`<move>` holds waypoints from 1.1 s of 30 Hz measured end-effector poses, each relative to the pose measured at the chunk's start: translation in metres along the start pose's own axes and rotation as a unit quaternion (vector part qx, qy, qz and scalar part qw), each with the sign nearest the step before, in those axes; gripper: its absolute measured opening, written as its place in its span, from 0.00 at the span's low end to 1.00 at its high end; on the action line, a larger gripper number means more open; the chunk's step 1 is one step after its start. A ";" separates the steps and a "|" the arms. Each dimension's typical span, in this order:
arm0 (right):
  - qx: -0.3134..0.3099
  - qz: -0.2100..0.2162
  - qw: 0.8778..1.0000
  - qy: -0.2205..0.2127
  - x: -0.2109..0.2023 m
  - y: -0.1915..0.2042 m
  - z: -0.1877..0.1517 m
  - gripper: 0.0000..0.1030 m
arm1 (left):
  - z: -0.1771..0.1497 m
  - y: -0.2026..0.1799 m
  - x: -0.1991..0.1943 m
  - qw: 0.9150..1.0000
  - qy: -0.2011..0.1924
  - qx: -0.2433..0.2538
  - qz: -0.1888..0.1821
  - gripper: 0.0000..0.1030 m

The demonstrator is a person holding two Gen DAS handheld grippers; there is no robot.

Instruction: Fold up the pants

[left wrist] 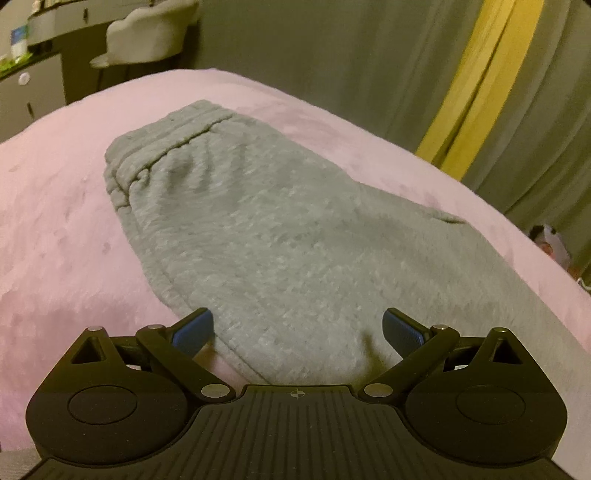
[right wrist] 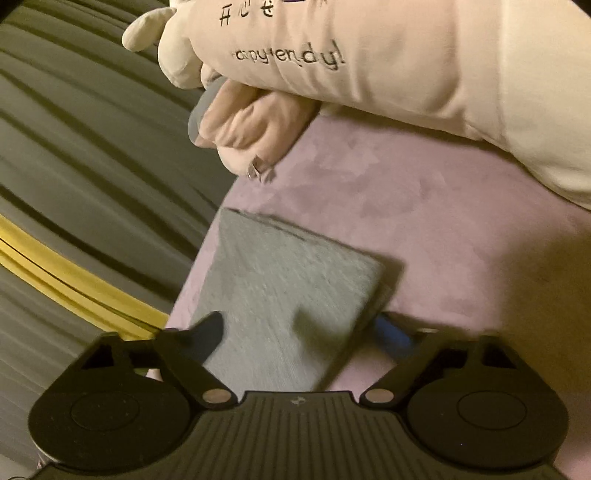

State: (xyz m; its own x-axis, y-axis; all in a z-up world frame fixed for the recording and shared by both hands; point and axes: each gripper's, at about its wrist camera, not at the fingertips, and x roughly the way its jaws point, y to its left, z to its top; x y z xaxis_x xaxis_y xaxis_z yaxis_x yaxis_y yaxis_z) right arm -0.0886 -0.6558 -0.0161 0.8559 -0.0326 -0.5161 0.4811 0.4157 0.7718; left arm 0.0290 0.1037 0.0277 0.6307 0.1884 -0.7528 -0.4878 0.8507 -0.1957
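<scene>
Grey sweatpants point(left wrist: 258, 221) lie folded lengthwise on a pink blanket point(left wrist: 55, 221), waistband at the far end. My left gripper point(left wrist: 297, 330) is open, its blue pads point(left wrist: 194, 332) straddling the near part of the pants, just above the fabric. In the right wrist view the leg end of the pants point(right wrist: 288, 288) lies flat on the blanket point(right wrist: 443, 240). My right gripper point(right wrist: 299, 332) is open and straddles that end, one finger at each side edge. This view is motion-blurred.
A cream sleeve with printed text point(right wrist: 369, 55) and a hand point(right wrist: 251, 122) are beyond the leg end. Grey-green curtains with a yellow stripe point(left wrist: 476, 74) hang behind the bed. A chair point(left wrist: 147, 33) and cabinet stand at the far left.
</scene>
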 end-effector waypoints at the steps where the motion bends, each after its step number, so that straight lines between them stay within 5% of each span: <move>1: 0.011 -0.003 1.000 0.002 0.006 -0.001 0.002 0.50 | 0.000 -0.001 0.000 1.000 0.001 0.004 0.000 0.98; 2: 0.023 -0.006 1.000 0.005 0.011 -0.004 0.003 0.36 | 0.000 -0.002 0.000 1.000 0.001 0.007 -0.001 0.98; 3: 0.036 -0.008 0.999 0.006 0.017 -0.009 0.004 0.35 | 0.000 -0.002 0.000 1.000 0.002 0.009 -0.002 0.98; 9: 0.052 0.016 0.999 0.002 0.027 -0.006 0.006 0.47 | -0.002 -0.010 0.004 0.999 0.011 0.033 0.004 0.98; 10: 0.040 0.011 0.999 0.002 0.029 -0.001 0.006 0.46 | -0.002 -0.011 0.005 0.999 0.012 0.034 0.006 0.98; 13: 0.002 -0.018 1.000 0.011 0.038 0.013 0.008 0.09 | -0.002 -0.010 0.005 0.999 0.014 0.031 0.006 0.98; 15: -0.029 -0.024 0.999 0.004 0.037 0.032 0.009 0.09 | -0.001 -0.007 0.006 1.000 0.014 0.023 0.004 0.98; 18: -0.161 0.004 0.987 -0.012 0.030 0.103 0.001 0.09 | 0.000 -0.003 0.007 1.000 0.017 0.010 0.000 0.98; 22: -0.315 0.129 0.940 0.013 0.018 0.218 -0.051 0.09 | 0.001 -0.002 0.008 1.000 0.018 0.005 0.000 0.98; 26: -0.405 0.224 0.880 0.109 0.028 0.286 -0.150 0.09 | 0.001 -0.002 0.005 1.000 0.016 0.001 -0.004 0.98; 29: -0.452 0.217 0.840 0.207 0.061 0.289 -0.238 0.10 | 0.000 0.000 0.006 1.000 0.020 -0.007 -0.006 0.98; 32: -0.497 0.116 0.789 0.343 0.105 0.276 -0.314 0.18 | 0.001 0.001 0.008 1.000 0.024 -0.008 -0.008 0.98; 33: -0.515 0.124 0.783 0.327 0.099 0.278 -0.320 0.21 | 0.001 0.001 0.009 1.000 0.025 -0.008 -0.009 0.98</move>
State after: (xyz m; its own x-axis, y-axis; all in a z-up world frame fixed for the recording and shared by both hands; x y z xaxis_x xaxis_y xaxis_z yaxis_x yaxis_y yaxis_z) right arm 0.0689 -0.2526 0.0283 0.4572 0.4977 -0.7370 -0.3806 0.8585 0.3436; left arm 0.0344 0.1068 0.0215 0.6086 0.1471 -0.7797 -0.4862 0.8458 -0.2198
